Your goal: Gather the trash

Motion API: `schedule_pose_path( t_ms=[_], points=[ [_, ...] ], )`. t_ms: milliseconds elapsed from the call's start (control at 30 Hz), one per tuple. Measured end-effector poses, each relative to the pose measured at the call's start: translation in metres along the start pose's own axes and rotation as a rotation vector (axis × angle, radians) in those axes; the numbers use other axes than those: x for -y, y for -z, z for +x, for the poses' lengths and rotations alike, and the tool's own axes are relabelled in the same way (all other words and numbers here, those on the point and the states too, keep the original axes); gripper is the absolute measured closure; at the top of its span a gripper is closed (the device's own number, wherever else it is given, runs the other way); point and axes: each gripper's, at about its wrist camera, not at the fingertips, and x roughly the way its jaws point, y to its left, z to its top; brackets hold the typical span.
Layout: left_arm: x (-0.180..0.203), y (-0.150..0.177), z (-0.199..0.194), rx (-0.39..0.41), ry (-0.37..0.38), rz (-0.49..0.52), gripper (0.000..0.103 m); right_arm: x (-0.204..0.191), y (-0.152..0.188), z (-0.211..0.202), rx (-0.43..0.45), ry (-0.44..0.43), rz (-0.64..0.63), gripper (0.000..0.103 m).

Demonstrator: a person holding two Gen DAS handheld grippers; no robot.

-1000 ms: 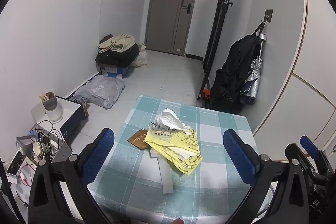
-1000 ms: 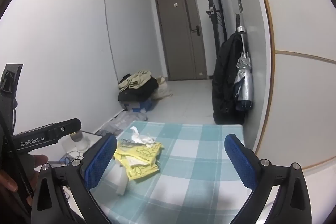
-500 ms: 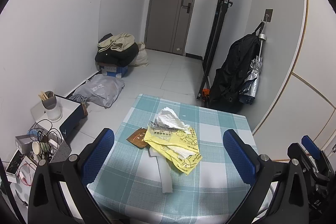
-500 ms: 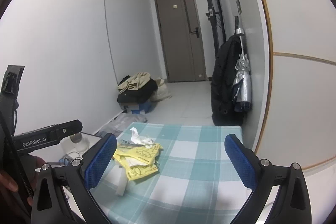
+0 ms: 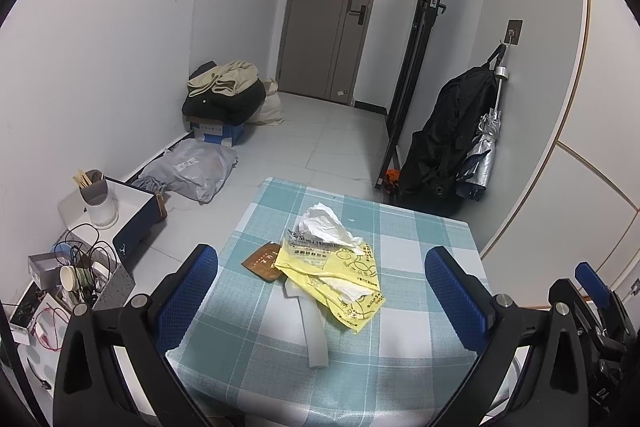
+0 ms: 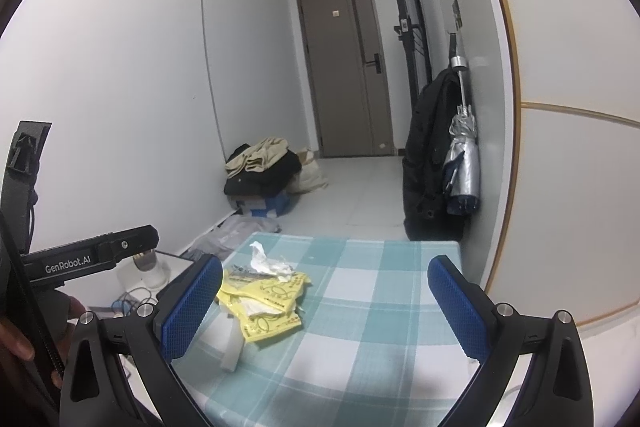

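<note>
A pile of trash lies on the teal checked table point(image 5: 424, 255): a crumpled white tissue point(image 5: 322, 225), a yellow plastic bag point(image 5: 340, 279), a small brown packet point(image 5: 262, 261) and a grey paper strip point(image 5: 314, 331). My left gripper point(image 5: 320, 291) hovers open above the near side of the pile, nothing between its blue pads. In the right wrist view the yellow bag point(image 6: 266, 301) and the tissue point(image 6: 266, 263) lie left of centre. My right gripper point(image 6: 326, 301) is open and empty above the table point(image 6: 380, 307), right of the pile.
A low white side table point(image 5: 76, 223) with a cup, cables and boxes stands left of the table. Clothes on a blue box point(image 5: 222, 107) and a grey bag point(image 5: 192, 171) lie on the floor. A black backpack point(image 5: 444, 131) and umbrella hang on the right wall.
Both views have shifted slightly; the trash pile sits a touch farther from the grippers. Both grippers stay open and nothing was picked up.
</note>
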Motion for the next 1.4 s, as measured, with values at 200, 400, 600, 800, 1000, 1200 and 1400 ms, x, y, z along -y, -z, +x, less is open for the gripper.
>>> schedule_pose_path(
  t_ms=[200, 400, 600, 800, 1000, 1200, 1400],
  points=[
    [0.0009, 0.0012, 0.0015, -0.005, 0.009, 0.003, 0.001, 0.0017, -0.0002, -0.001, 0.0, 0.01, 0.008, 0.0],
    [0.0002, 0.0015, 0.001, -0.006, 0.007, 0.0, 0.001, 0.0011, 0.0, -0.0026, 0.008, 0.014, 0.007, 0.0],
    [0.0008, 0.0018, 0.0015, -0.007, 0.007, 0.0, 0.001, 0.0013, 0.0, -0.0034, 0.01, 0.014, 0.007, 0.0],
    [0.0012, 0.0027, 0.0029, -0.013, 0.004, 0.001, 0.001, 0.0027, -0.0008, -0.0025, 0.013, 0.017, 0.011, 0.0],
    [0.0006, 0.003, 0.0018, -0.014, 0.009, -0.001, 0.001, 0.0031, 0.0001, -0.0044, 0.018, 0.02, 0.011, 0.0],
    [0.0007, 0.0027, 0.0027, -0.021, 0.015, -0.001, 0.001, 0.0039, -0.0003, -0.0049, 0.018, 0.024, 0.012, 0.0],
    [0.0005, 0.0036, 0.0054, -0.038, 0.024, -0.006, 0.001, 0.0052, -0.001, -0.005, 0.015, 0.024, 0.015, 0.0]
  ],
)
